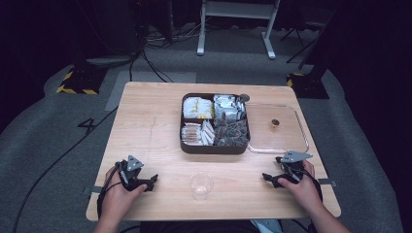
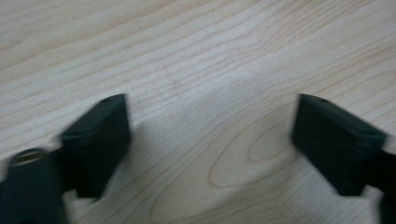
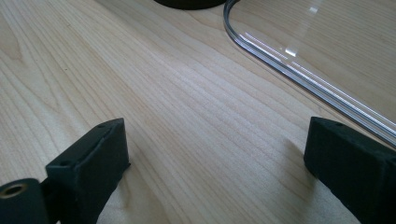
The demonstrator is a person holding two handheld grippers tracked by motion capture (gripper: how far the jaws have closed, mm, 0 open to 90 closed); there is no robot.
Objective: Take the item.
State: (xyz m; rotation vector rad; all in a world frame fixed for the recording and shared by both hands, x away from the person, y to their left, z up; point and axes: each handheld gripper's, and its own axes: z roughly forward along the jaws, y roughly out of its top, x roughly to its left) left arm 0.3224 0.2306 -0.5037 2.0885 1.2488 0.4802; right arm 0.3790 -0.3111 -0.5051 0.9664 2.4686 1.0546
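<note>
A dark brown four-compartment box (image 1: 215, 148) sits at the middle of the wooden table, holding white, yellow, silver and dark packets. Its clear lid (image 1: 278, 130) lies flat to its right, with a small brown knob (image 1: 275, 122) on it. An empty clear plastic cup (image 1: 201, 185) stands near the front edge. My left gripper (image 1: 149, 182) rests on the table at the front left, open, over bare wood (image 2: 210, 135). My right gripper (image 1: 270, 178) rests at the front right, open, its jaws just short of the lid's rim (image 3: 299, 74).
The table's front edge runs just behind both hands. Beyond the table is grey floor with cables, a yellow-and-black striped base (image 1: 77, 80) at the left and a white frame (image 1: 233, 24) at the back.
</note>
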